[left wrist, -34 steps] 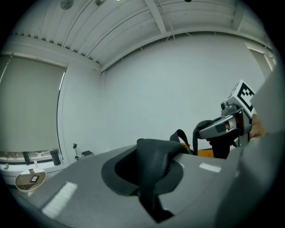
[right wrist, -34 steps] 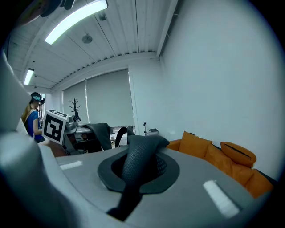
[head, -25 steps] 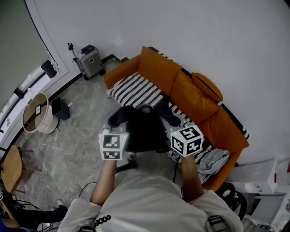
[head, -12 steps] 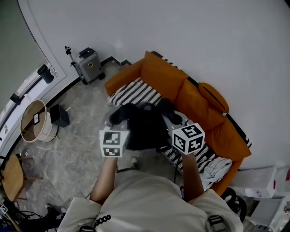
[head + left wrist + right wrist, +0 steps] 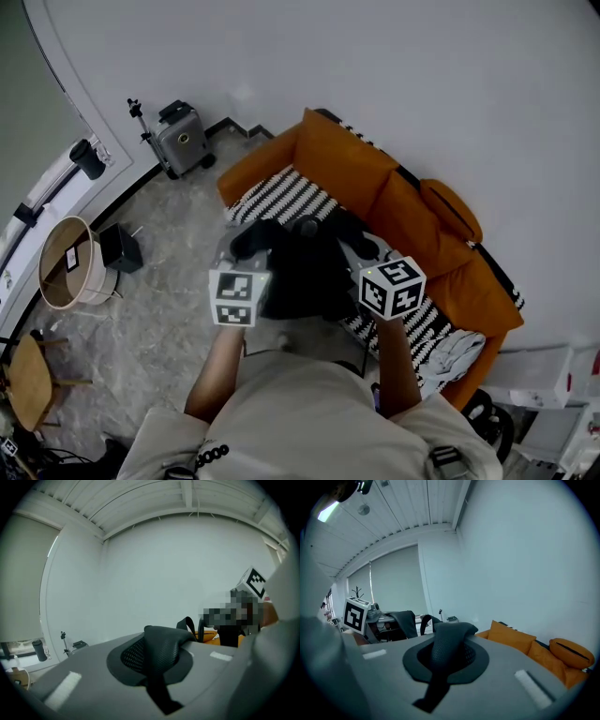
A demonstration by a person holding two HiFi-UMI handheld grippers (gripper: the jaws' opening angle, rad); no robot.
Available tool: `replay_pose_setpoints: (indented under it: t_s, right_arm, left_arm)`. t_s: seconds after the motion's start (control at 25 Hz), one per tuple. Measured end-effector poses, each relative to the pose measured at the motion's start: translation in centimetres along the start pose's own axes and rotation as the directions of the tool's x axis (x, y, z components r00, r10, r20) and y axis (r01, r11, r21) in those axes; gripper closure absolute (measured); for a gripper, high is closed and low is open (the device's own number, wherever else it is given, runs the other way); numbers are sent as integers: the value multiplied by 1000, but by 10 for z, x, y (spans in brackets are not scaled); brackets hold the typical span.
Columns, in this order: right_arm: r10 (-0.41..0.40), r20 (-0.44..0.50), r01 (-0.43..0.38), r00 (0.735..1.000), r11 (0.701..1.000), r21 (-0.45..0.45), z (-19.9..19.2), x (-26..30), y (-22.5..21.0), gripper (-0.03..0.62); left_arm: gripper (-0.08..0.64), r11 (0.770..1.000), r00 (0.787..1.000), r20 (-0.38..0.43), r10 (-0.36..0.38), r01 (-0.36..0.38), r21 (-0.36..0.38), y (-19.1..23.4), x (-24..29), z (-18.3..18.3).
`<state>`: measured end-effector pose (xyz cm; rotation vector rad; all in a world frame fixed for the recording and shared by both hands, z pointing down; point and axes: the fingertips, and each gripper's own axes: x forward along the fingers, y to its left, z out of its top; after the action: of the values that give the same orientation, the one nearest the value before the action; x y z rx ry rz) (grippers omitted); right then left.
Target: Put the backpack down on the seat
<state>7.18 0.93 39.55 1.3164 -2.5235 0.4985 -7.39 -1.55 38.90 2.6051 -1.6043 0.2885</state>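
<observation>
Head view: the black fabric backpack (image 5: 302,267) hangs between both grippers, in front of the orange cushioned sofa (image 5: 375,187) and its black-and-white striped seat (image 5: 286,195), not yet set down. The left gripper (image 5: 240,258) and right gripper (image 5: 373,258) have their jaws closed, each clamping a black mesh shoulder strap (image 5: 159,653). The round tan basket (image 5: 41,272) on the floor holds one small pale item that cannot be identified.

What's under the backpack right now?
Striped seat cover of the orange sofa shows past the backpack edges; what lies directly beneath is covered by it.
</observation>
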Motion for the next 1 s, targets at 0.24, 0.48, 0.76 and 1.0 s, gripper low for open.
replay_pose_setpoints:
  t_s: [0.24,0.48,0.76,1.0]
  right_arm:
    - [-27,9,27,1000,1000,16,7,28,0,589]
    - [-24,7,24,1000,1000,11,19,55,-7,589]
    - [10,10,-10,1000,1000,14,32,98,-28,589]
    - [26,2,-26,1000,1000,18,48,141,-55,589]
  left_arm:
    - [549,1000,1000,-8,-26,26,8,23,19,-1]
    - [549,1000,1000,2,-20,20,-6,46,41,4]
    - [549,1000,1000,-18,-2,1,-14,74,77,3]
    - [549,1000,999,-43,-6,5,-14,98,121,2]
